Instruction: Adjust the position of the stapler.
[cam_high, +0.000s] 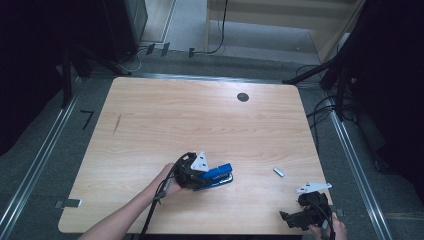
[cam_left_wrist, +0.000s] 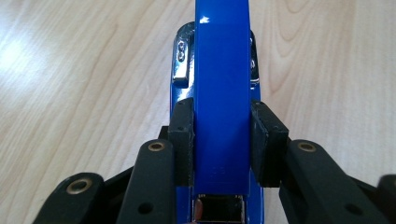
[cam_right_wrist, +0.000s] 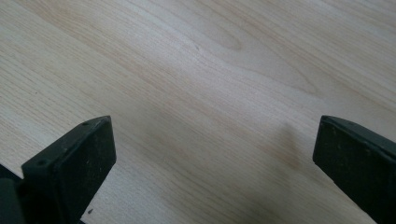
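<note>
At the near edge of the tabletop (cam_high: 150, 115), the right claw (cam_high: 300, 217) rests with its jaws spread wide over bare wood, holding nothing. A little farther in, the left claw (cam_left_wrist: 222, 140) is clenched on the blue stapler (cam_left_wrist: 222, 70), pads pressing both its sides. The grasp looks made, so the next move is probably a steady lift. Beyond, right of the stapler, lies a small silvery piece (cam_high: 279, 172), perhaps a strip of staples.

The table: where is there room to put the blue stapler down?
The table is bare across its far half, up to the round hole, and down its left side. Things gather near the front: the blue stapler in the left tongs, a small metal piece, the right tongs.
</note>
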